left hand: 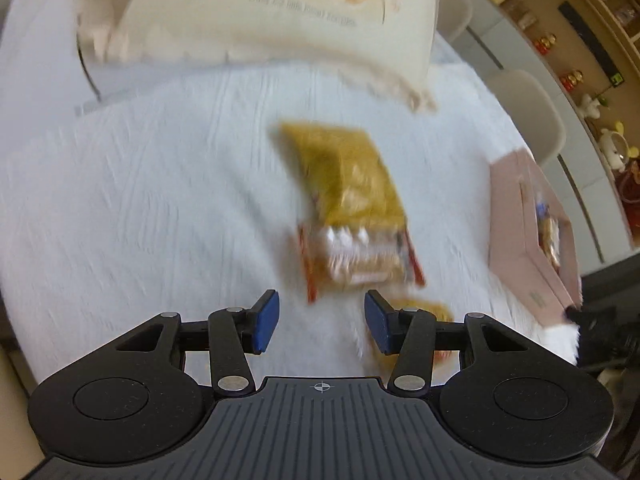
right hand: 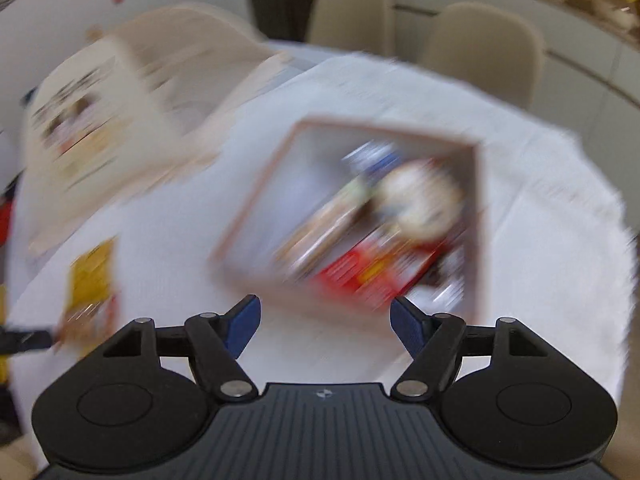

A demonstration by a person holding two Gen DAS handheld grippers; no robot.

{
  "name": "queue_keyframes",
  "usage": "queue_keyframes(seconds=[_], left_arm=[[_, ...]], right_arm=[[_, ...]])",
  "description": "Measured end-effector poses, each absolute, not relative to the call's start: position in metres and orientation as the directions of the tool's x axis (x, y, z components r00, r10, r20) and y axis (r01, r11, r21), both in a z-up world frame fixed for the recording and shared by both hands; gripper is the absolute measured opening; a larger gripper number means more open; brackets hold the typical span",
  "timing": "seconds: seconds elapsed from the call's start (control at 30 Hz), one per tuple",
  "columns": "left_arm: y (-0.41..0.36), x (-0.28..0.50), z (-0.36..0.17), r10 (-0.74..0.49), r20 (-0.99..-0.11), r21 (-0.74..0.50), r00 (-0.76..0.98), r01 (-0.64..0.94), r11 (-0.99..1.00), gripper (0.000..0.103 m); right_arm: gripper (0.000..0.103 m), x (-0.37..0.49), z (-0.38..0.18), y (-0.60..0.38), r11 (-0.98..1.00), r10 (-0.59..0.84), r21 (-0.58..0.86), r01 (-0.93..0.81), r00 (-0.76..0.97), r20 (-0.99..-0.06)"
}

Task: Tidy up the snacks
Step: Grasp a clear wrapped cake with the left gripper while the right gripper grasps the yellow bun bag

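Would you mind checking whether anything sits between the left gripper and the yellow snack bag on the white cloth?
Nothing visible does. The left gripper is open, with only bare cloth between it and the yellow bag just ahead.

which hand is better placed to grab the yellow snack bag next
Left. The left gripper is open with the yellow snack bag just ahead. The right gripper faces the pink box instead.

tablecloth (left hand: 140, 200): white textured cloth | snack bag (left hand: 352, 200): glossy yellow plastic
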State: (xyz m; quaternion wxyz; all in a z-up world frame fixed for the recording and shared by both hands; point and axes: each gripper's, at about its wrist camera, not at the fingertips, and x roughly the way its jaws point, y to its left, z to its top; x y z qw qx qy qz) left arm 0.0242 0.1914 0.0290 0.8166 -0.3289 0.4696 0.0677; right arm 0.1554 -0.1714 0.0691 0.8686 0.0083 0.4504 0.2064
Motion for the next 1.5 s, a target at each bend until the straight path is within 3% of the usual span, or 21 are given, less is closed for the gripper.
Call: queue_keyframes(seconds=[0.1,0.23,0.53,0.67,0.9,1.03,1.1,1.2,1.37,1.47,1.5], left_arm=[[0.191,0.027,0.02,-0.281,-0.793,-0.526,0.54,-0.374,0.764,0.052],[0.187,0.034,0.025,-0.306,-0.769,-0.54,0.562,-0.314,0.781,0.052],[0.186,0.039,0.048,-0.295,-0.74,-0.524,0.604,-0.244,0.816,0.052],[0.196,0.051,0.048,-0.26,-0.738,-0.506,0.623,-0.256,0.823,0.052],[0.186,0.069,0.035,-0.31,-0.737,-0.535,0.601,-0.238,0.811,0.05],[0.164,0.064,0.033,-0.435,-0.72,-0.601,0.54,-0.172,0.781,0.041],[0.152,0.056,0.031,-0.47,-0.726,-0.609,0.502,-0.15,0.779,0.041],[0.151,0.038,0.034,-0.484,-0.724,-0.617,0.491,-0.148,0.773,0.041],[0.19,0.013,0.045,-0.367,-0.757,-0.558,0.541,-0.241,0.794,0.041],[0.212,0.007,0.044,-0.319,-0.774,-0.531,0.547,-0.285,0.798,0.041],[0.216,0.007,0.046,-0.309,-0.774,-0.52,0.552,-0.276,0.808,0.041]], right_arm=[[0.072,0.111,0.056,-0.135,0.874,0.438,0.267,-0.406,0.417,-0.796],[0.072,0.052,0.047,-0.082,0.79,0.529,0.33,-0.517,0.3,-0.794],[0.072,-0.003,0.015,0.0,0.739,0.421,0.126,-0.662,0.307,-0.853],[0.043,-0.006,0.03,-0.037,0.795,0.413,0.133,-0.591,0.368,-0.833],[0.043,0.007,0.025,-0.105,0.919,0.236,0.051,-0.392,0.442,-0.865],[0.053,0.007,0.035,-0.117,0.924,0.296,0.137,-0.357,0.44,-0.848],[0.064,0.012,0.042,-0.105,0.908,0.355,0.194,-0.371,0.439,-0.826],[0.07,0.024,0.052,-0.077,0.887,0.418,0.248,-0.391,0.448,-0.79],[0.073,0.059,0.04,-0.017,0.879,0.4,0.18,-0.441,0.477,-0.783],[0.085,0.078,0.02,0.01,0.868,0.379,0.145,-0.475,0.444,-0.812],[0.084,0.08,0.018,0.008,0.865,0.394,0.173,-0.471,0.425,-0.815]])
